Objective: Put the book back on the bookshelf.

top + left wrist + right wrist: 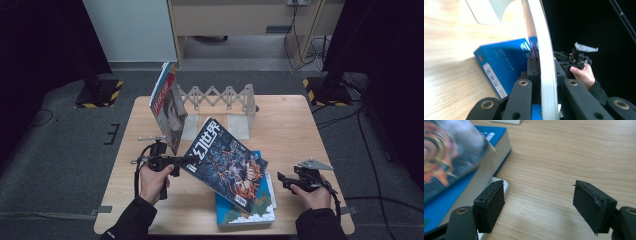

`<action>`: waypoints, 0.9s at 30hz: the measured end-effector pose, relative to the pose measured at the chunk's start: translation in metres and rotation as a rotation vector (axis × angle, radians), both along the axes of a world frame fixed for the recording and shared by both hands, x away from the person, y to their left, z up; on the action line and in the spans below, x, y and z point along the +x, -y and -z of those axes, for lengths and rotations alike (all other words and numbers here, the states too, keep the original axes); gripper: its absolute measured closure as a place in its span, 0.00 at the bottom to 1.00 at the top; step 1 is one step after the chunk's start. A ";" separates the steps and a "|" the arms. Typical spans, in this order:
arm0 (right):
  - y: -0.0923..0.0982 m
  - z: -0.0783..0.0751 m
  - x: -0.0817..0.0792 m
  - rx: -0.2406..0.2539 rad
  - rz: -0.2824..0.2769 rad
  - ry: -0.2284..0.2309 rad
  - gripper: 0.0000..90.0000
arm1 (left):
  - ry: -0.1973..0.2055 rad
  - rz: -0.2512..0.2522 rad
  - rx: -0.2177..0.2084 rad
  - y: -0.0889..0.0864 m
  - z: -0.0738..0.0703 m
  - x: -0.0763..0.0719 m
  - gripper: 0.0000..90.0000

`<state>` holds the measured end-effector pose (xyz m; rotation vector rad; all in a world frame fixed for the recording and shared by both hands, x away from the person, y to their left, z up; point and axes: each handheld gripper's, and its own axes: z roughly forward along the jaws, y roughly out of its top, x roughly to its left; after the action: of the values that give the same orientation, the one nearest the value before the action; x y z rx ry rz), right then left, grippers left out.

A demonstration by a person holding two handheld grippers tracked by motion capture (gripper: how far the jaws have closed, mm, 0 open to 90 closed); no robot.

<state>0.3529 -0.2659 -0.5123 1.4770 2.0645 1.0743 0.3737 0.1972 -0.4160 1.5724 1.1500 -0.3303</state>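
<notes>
between left tongs (543, 75), a thin glossy magazine (227, 162) curves.

Recording lab, black curtains (40, 45), hazard-taped stand bases (100, 93), floor cables (300, 45), wooden table (290, 125)

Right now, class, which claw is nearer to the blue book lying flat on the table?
Left. The left claw grips a magazine raised just over the blue book. The right claw hovers open just beyond the book's right edge, apart from it.
</notes>
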 end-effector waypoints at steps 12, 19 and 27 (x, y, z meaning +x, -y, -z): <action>0.011 0.012 0.004 -0.084 0.010 -0.067 0.26 | 0.083 -0.059 -0.007 -0.017 -0.034 0.001 0.91; 0.013 0.016 0.006 -0.118 0.011 -0.086 0.24 | 0.125 -0.080 -0.042 -0.025 -0.049 0.001 0.91; 0.013 0.017 0.006 -0.126 0.006 -0.088 0.22 | 0.176 -0.134 -0.018 -0.037 -0.064 0.000 0.91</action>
<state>0.3593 -0.2785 -0.5298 1.4913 2.1436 0.8739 0.3734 0.2338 -0.3517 1.4690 1.1054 -0.1112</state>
